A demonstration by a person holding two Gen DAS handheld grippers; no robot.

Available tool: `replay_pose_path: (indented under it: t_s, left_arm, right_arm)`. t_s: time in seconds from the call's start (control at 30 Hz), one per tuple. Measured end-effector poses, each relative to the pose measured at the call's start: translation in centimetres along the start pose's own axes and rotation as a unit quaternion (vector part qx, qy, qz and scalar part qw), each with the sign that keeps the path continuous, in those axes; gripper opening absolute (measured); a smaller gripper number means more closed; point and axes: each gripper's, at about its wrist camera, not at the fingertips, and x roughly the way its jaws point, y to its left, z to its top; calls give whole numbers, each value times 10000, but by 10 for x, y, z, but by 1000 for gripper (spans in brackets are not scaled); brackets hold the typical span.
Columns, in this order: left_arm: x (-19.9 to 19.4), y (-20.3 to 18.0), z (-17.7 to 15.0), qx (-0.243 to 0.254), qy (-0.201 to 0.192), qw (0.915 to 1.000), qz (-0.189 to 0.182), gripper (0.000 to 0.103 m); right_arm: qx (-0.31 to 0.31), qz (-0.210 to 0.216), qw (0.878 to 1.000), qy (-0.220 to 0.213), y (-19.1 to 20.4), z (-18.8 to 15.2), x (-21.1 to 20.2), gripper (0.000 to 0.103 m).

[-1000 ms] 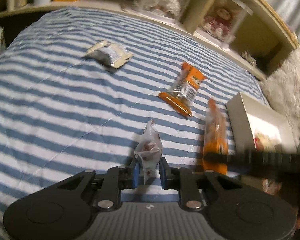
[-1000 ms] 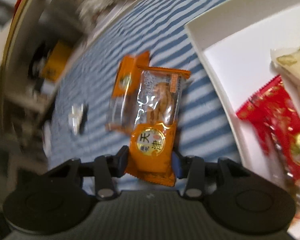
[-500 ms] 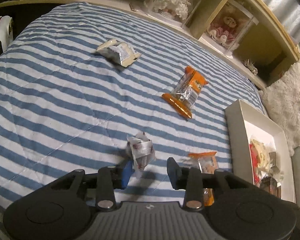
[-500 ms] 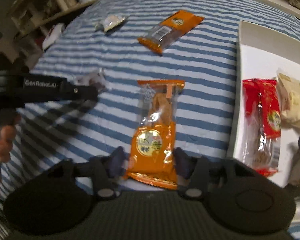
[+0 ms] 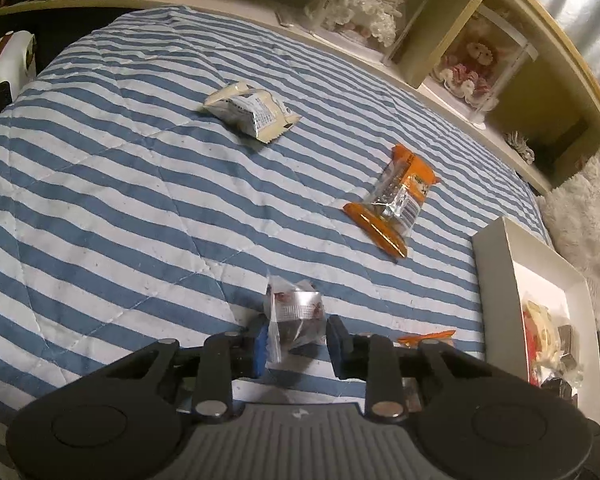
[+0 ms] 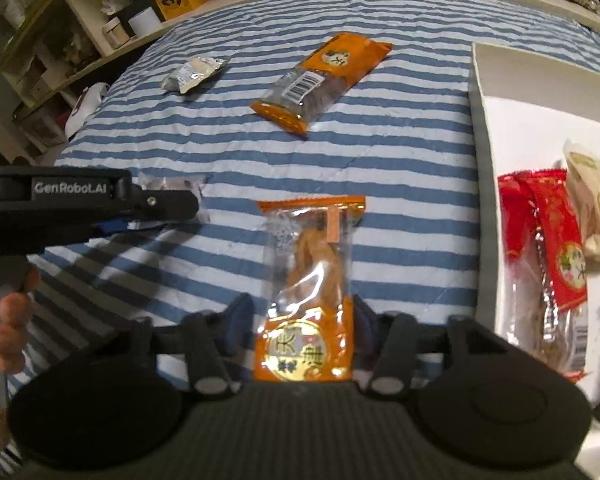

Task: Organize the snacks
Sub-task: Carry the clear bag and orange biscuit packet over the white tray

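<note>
Left wrist view has the left gripper clenched on a small clear-wrapped candy. Its blue pads pinch the crinkled wrapper from both sides, and the twisted top stands up just ahead of the fingertips. The candy looks very light, and its film is thin and slick. A grip on the lump inside would probably hold better than one on the loose wrapper ends, which could slide out. On the right wrist view, the right gripper is closing its jaws on the lower, printed end of an orange fried-twist packet. The pads meet its side edges, and the rest of the packet lies flat ahead on the striped quilt. This packet seems light too, but the film is glossy and the twists inside are likely brittle, so a moderate squeeze across the stiffer printed end suits it better than crushing the clear middle. To the right of that gripper sits the white box, which already holds a red packet and a pale pouch. Farther ahead lie a second orange packet and, beyond it to the left, a silver-white pouch.
</note>
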Motion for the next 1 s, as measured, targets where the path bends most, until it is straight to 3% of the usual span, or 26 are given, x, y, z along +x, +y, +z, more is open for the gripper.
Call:
replay_pose_path:
  t_s: [0.23,0.63,1.0]
  left_arm:
    - [-18,-9,2,127,-267,9996,7,30]
    - [-60,-48,1,533,-808,9946,-371,30]
    - [-83,-77,-3,784,-954,9916,-371,30]
  right_arm:
    - [5,61,9999,-158,-4,5,-10,46]
    - [-123,66,9938,-1102,-19,20,-72,43]
    - [-18,-47,9891,-1473,-37,27,-104,43]
